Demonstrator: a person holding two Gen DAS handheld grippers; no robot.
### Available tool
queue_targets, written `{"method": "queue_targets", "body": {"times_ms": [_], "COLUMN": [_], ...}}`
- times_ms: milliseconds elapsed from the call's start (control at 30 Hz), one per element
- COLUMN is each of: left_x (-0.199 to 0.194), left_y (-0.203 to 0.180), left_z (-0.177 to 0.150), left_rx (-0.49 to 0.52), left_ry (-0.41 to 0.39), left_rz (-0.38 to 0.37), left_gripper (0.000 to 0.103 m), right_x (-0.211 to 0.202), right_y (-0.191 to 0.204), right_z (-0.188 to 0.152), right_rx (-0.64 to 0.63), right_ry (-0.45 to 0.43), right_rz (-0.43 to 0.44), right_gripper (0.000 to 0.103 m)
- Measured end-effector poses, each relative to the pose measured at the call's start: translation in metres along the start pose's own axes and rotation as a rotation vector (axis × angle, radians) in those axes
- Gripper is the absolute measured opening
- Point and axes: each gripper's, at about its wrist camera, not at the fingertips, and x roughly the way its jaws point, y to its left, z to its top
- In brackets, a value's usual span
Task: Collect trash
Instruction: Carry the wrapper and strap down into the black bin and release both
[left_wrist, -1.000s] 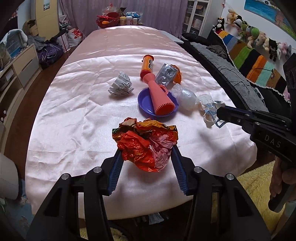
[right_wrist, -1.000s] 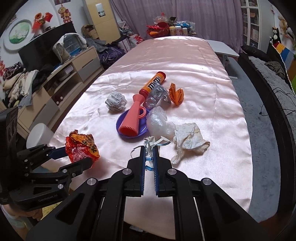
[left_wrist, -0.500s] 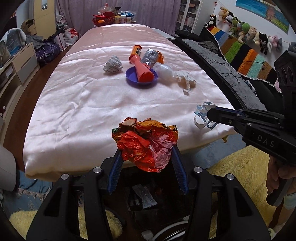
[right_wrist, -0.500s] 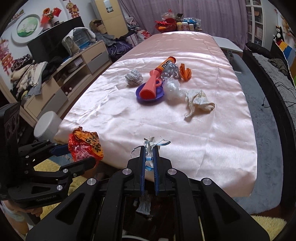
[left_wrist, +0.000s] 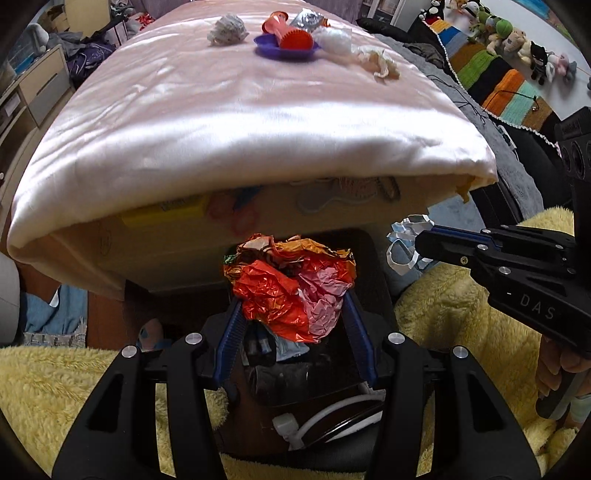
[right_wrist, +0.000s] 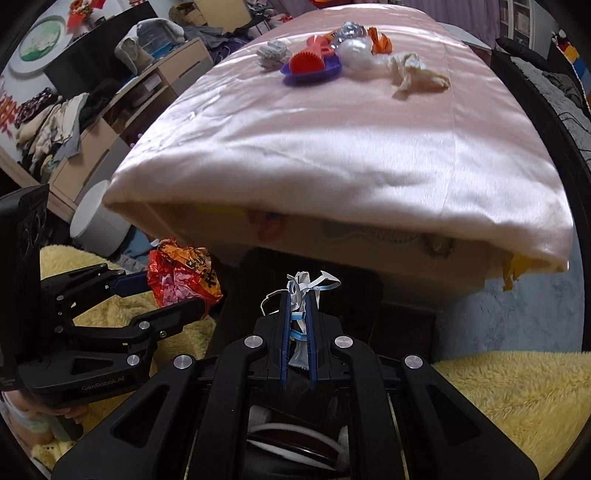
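Two bits of trash are held right now, one in each gripper; the crumpled orange wrapper (left_wrist: 291, 291) sits in the middle of the left wrist picture, squeezed between the blue pads of the left gripper (left_wrist: 293, 317), whose jaws are spread about halfway around it; the blue and white mask scrap (right_wrist: 301, 291) is pinched flat in the right gripper (right_wrist: 297, 332), whose jaws are pressed almost together. Right under both, at the bottom middle of each picture, is a dark bin (left_wrist: 325, 417) with a white rim; so I think the drop is straight down, and both hands look about as near, side by side. Around the bin is a fluffy yellow rug (left_wrist: 62, 387). Above, in the upper half of the picture, is the pink bed (left_wrist: 240, 122); far up at the top edge more trash waits, a paper ball (left_wrist: 227, 29), a purple plate (left_wrist: 284, 50) and a white rag (right_wrist: 413, 72).
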Motion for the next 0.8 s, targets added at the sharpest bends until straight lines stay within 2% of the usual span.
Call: {"method": "queue_targets", "body": {"times_ms": [267,533,600,700,800], "left_x": [0.034,0.044,0.044,0.043,0.04], "left_y": [0.002,0.009,0.01,0.011,0.01], "left_z": [-0.017,-0.02,-0.021,-0.019,-0.019], "left_rx": [-0.011,-0.037,-0.043,-0.049,-0.048], "left_ry": [0.104,0.135,0.134,0.129,0.12], "left_rz": [-0.013,-0.041,-0.04,-0.031,-0.021], "left_gripper": [0.05,0.053,0.055,0.06,0.064], "right_x": [0.029,0.035,0.034,0.037,0.036], "right_y": [-0.005,-0.002,-0.004,-0.005,-0.005], "right_z": [-0.016,-0.015,-0.014,-0.013,-0.012], "right_rx": [0.034,0.042,0.049,0.063,0.067], "right_ry": [0.099,0.123,0.129,0.129,0.124], "right_rz": [0.024,0.031,0.034,0.035,0.035], "right_gripper": [0.01,0.013,0.015,0.027,0.029]}}
